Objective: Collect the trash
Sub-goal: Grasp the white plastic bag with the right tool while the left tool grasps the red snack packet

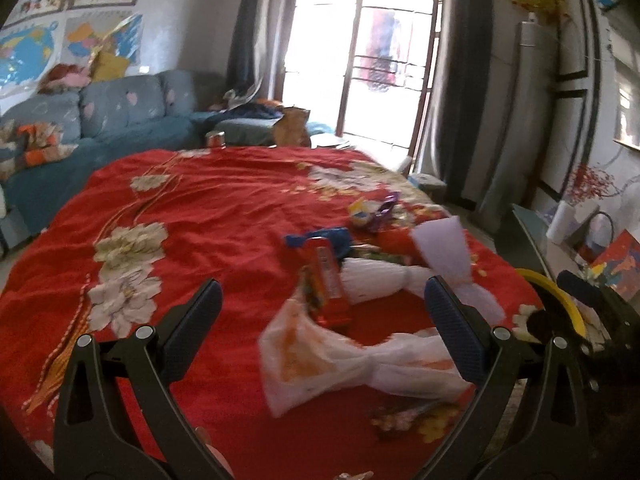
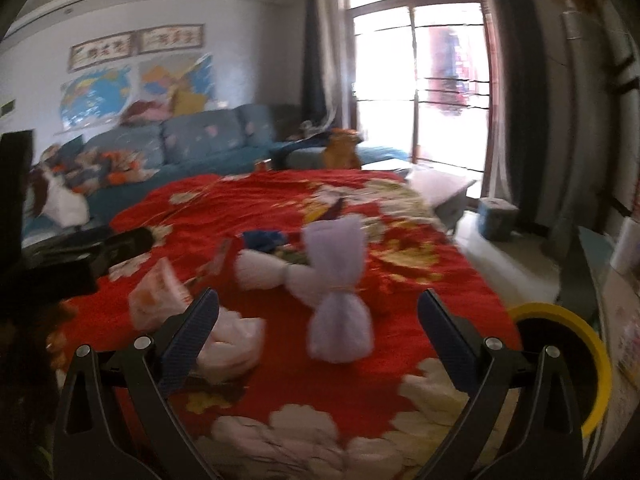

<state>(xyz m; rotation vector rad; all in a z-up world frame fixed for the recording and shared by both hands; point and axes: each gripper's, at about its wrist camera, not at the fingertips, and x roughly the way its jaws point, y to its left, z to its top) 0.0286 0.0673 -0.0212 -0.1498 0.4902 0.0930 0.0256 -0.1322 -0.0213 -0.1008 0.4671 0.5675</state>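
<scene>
Trash lies scattered on a red flowered cloth (image 1: 208,216) over a table. In the left wrist view my left gripper (image 1: 324,300) is open above a white plastic bag (image 1: 320,360), with a red wrapper (image 1: 330,288) between its fingers' line. Beyond lie a white knotted bag (image 1: 376,280), a pale lilac knotted bag (image 1: 448,256), a blue wrapper (image 1: 320,238) and a yellow and purple wrapper (image 1: 372,210). In the right wrist view my right gripper (image 2: 318,310) is open, with the lilac bag (image 2: 338,288) just ahead between its fingers and the white bag (image 2: 264,270) behind.
A yellow-rimmed black bin (image 2: 560,360) stands at the table's right edge, also visible as the bin (image 1: 552,304). A blue sofa (image 1: 120,120) stands behind the table, with a bright glass door (image 1: 360,60) beyond. The other gripper's dark body (image 2: 72,260) shows at left.
</scene>
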